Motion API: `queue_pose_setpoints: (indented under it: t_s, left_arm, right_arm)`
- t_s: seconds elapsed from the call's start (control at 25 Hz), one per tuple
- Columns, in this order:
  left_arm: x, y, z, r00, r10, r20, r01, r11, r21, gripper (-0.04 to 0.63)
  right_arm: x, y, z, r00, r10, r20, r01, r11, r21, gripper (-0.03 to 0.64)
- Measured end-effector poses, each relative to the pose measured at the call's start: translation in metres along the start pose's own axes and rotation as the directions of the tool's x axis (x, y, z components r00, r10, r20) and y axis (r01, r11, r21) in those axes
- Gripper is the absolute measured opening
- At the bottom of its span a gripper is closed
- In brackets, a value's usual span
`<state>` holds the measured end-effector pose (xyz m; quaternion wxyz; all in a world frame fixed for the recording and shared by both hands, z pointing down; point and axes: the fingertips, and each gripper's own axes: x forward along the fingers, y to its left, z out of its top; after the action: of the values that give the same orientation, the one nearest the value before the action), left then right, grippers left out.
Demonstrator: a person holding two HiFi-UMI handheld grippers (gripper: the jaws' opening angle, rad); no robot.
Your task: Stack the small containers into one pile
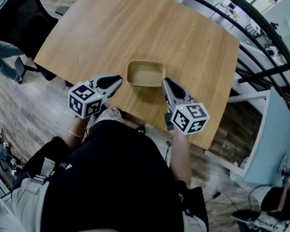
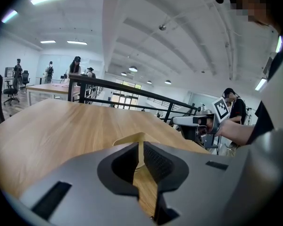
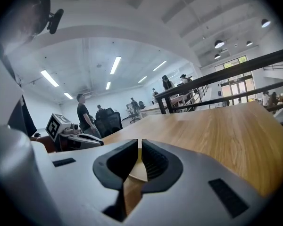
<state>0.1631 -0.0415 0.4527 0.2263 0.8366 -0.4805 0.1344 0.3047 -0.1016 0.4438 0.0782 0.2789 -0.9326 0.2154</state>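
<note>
The tan container (image 1: 145, 74) was spotted at the table's (image 1: 135, 28) near edge, long side set crosswise, flanked by left gripper (image 1: 117, 80) and right gripper (image 1: 165, 82) (right marginally nearer); both were seen clenched, nothing clamped.

Table (image 1: 135, 28): bare wood runs from the beige container (image 1: 145, 61) to the far and side edges, open to pass over
Container: at the near edge, left gripper (image 1: 120, 79) and right gripper (image 1: 165, 81) just beside its rims
Office chair (image 1: 17, 18): at the far left corner
Black railing (image 1: 264, 73): bounds the right side
</note>
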Motion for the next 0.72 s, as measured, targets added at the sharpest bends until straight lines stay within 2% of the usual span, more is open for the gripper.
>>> queue_pose_setpoints:
  t_s: [0.36,0.72]
  left_arm:
    - [0.002,-0.009,0.001,0.999,0.031,-0.009,-0.031,0.999,0.027,0.046]
    - [-0.009,-0.014,-0.012,0.998,0.066,-0.018,-0.066,0.998,0.001,0.046]
  right_arm:
    - [-0.012,-0.004,-0.003,1.0,0.006,0.008,-0.006,1.0,0.004,0.038]
    - [-0.015,0.003,-0.01,1.0,0.026,-0.005,-0.025,1.0,0.015,0.038]
